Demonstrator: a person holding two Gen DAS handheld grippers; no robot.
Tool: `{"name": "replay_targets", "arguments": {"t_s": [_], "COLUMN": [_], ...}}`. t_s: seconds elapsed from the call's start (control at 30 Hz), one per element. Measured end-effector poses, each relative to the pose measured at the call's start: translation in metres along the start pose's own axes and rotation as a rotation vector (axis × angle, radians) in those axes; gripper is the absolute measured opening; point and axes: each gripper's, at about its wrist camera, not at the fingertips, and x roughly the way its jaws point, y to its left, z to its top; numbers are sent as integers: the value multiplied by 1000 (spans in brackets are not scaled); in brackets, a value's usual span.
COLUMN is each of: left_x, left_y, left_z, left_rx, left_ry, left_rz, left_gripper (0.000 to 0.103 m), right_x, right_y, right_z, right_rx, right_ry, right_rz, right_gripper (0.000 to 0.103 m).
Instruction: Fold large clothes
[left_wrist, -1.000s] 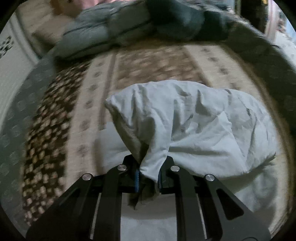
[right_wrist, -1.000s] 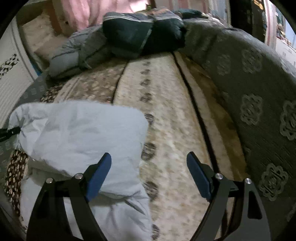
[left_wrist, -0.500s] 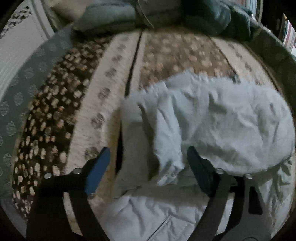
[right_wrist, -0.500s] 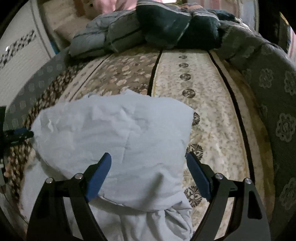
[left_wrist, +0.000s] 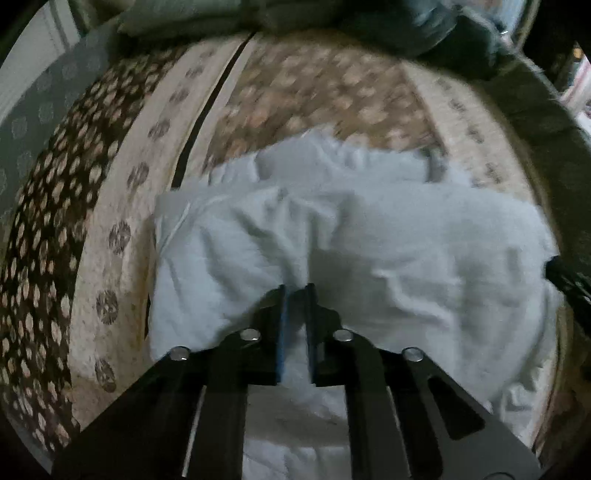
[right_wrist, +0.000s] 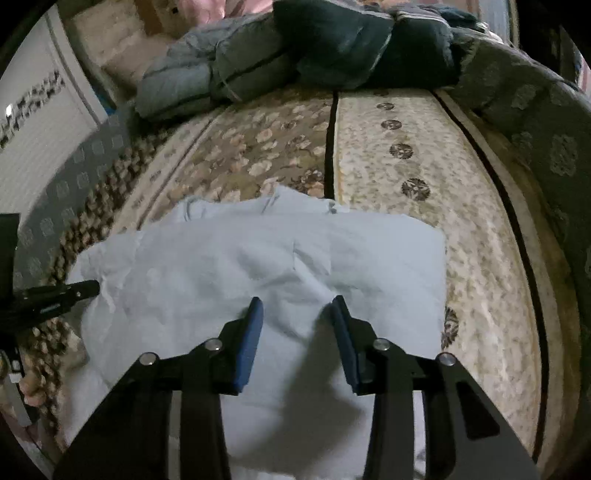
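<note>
A pale white garment (left_wrist: 406, 240) lies folded over on the patterned bed cover (left_wrist: 122, 206). My left gripper (left_wrist: 295, 290) points steeply down at its near-middle with the jaws drawn together. Only a thin slit shows between the pads, and I cannot tell whether a fold is pinched there. In the right wrist view the garment (right_wrist: 258, 251) spreads under my right gripper (right_wrist: 295, 302). Its jaws are closing, the blue pads still stand apart, and nothing is pressed between them. The left gripper (right_wrist: 55, 295) shows at the garment's left edge.
Dark folded quilts (right_wrist: 332, 48) are piled at the far end of the bed. A grey patterned border (right_wrist: 554, 147) runs down the right side. A white panel (right_wrist: 37, 140) stands at the left. Bare bed cover (right_wrist: 406, 166) lies beyond and right of the garment.
The left gripper let go of the lifted corner, opened wide, sank toward the garment and shut. The fold now lies flat. The right gripper moved left over the garment and its jaws narrowed.
</note>
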Motion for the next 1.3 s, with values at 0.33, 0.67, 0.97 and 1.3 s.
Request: {"name": "replay_targets", "arguments": {"t_s": [0.33,0.67,0.97,1.3], "left_x": [51,80,98,13], "left_y": [-5,12,9,23], "left_z": [-3,14,20,-9], "left_rx": [63,31,43,68], "left_ry": [86,164,183,-29], "left_rz": [21,-43,-25,-28], "left_gripper": [1,3,3,3], "right_x": [59,99,116,17], "right_y": [-3,-5,-9,-9], "right_z": [-13,5,10,8], "right_rx": [-46,-54,-30,-62], "right_ry": [133,241,260,64], "right_rz": [-43,-74,-68,4], "right_gripper": [37,37,37,40]}}
